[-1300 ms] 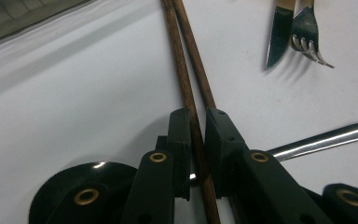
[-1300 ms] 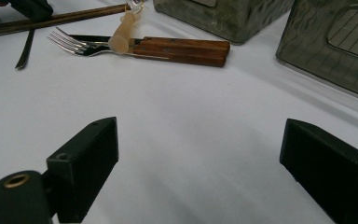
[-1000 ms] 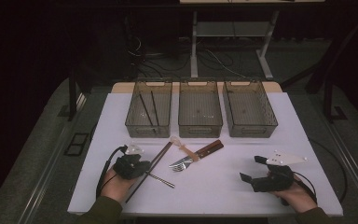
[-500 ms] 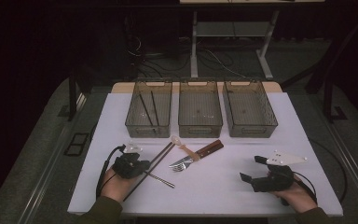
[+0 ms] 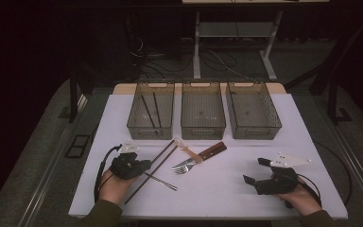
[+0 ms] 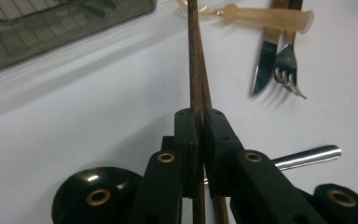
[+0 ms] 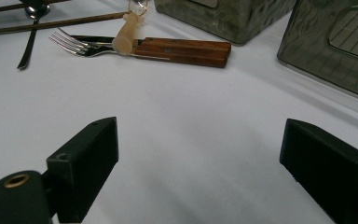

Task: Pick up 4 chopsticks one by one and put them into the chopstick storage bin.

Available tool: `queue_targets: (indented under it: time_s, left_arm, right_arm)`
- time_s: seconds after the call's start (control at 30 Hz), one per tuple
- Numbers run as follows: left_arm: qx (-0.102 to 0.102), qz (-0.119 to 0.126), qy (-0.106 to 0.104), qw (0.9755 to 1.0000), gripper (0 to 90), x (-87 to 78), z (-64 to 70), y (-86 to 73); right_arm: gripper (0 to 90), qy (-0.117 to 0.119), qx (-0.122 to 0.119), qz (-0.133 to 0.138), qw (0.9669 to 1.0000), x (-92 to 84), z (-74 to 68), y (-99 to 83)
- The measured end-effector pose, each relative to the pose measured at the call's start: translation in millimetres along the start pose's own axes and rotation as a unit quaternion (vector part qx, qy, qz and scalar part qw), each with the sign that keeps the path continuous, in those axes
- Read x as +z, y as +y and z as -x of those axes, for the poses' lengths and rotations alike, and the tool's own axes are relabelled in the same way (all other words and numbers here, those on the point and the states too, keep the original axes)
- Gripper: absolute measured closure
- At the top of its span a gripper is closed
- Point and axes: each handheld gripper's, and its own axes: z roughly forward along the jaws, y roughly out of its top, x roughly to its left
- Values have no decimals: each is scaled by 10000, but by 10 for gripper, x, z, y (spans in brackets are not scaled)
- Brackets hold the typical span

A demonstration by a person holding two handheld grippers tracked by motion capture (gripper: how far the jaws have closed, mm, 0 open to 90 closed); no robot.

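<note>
Two brown wooden chopsticks [image 5: 158,163] lie slanted on the white table [image 5: 227,198] at the front left. My left gripper [image 5: 146,164] is shut on one chopstick [image 6: 195,60], and the second runs right beside it under the jaw. In the left gripper view the two black jaws [image 6: 199,114] press together on the stick. My right gripper [image 5: 255,171] rests at the front right, open with nothing between its fingers [image 7: 200,128].
Three clear bins stand in a row at the back: the left bin [image 5: 150,127] holds dark sticks, with the middle bin [image 5: 203,128] and right bin [image 5: 254,130] beside it. A wooden-handled fork and knife [image 5: 199,158], a pale plastic handle [image 5: 184,147] and a metal spoon [image 5: 161,181] lie mid-table.
</note>
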Motion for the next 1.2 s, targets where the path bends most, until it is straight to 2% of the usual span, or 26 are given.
queue_targets:
  time_s: [0.07, 0.2, 0.37, 0.57, 0.77, 1.0, 1.2]
  left_arm:
    - [54, 42, -13, 10000, 848, -29, -5, 14]
    - [-17, 175, -154, 9997, 848, -65, -31, 32]
    - [-12, 274, -169, 9995, 848, -99, -42, 59]
    - [130, 415, -224, 9988, 848, -153, -34, 124]
    - [160, 576, -330, 9977, 848, -197, -27, 203]
    - [246, 733, -403, 9962, 848, -214, -48, 348]
    - [274, 803, -473, 9953, 848, -153, -76, 451]
  right_arm:
    - [111, 20, -8, 3, 10000, 4, 2, 1]
    - [111, 18, -12, -10, 10000, 5, 2, -1]
    - [111, 14, -7, 11, 10000, 4, 6, 2]
    - [111, 12, -29, -7, 10000, 15, -6, 0]
    - [111, -9, -79, -31, 10000, 28, 0, -7]
    - [111, 30, -102, -98, 9999, 64, -6, -17]
    - [111, -5, -29, -25, 10000, 87, 13, -13]
